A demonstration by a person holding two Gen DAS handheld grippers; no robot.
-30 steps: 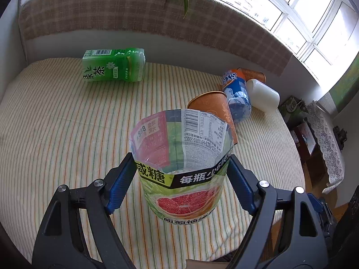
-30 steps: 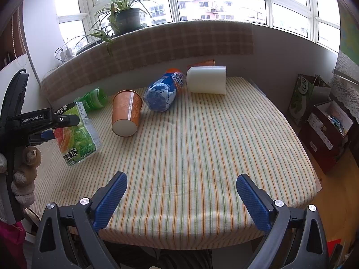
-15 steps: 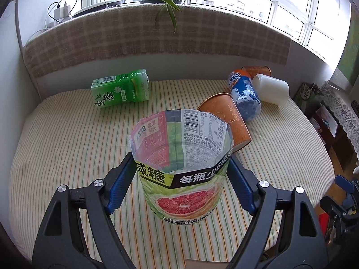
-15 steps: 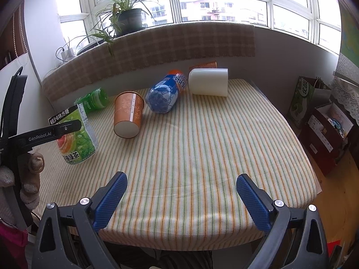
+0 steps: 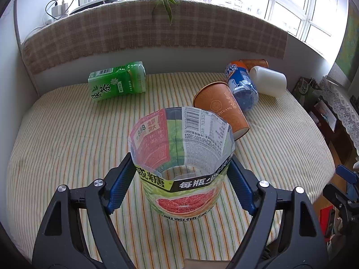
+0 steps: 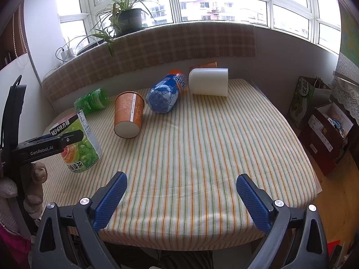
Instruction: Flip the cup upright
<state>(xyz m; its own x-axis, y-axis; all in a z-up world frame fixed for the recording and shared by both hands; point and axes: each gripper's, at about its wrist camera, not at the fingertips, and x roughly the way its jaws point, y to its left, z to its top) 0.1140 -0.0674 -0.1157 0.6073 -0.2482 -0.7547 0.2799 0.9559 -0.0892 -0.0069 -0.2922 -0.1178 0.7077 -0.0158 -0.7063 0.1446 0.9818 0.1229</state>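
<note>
Two blue pads (image 5: 120, 185) of the left gripper (image 5: 182, 185) clamp the cut-bottle cup (image 5: 181, 165), which stands mouth-up on the striped cloth (image 6: 202, 145) near its front left edge. The right gripper (image 6: 179, 199) hangs spread and empty over the front edge. An orange cup (image 6: 128, 116) lies on its side behind

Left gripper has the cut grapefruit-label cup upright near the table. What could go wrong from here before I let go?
1. The cup is a thin cut bottle with a ragged rim; the left gripper squeezing its sides may buckle it.
2. In the right wrist view it looks slightly tilted, and I cannot tell if its base sits flat on the striped cloth; released now, it may tip.
3. It stands near the table's front edge, so a topple could roll it off.
</note>
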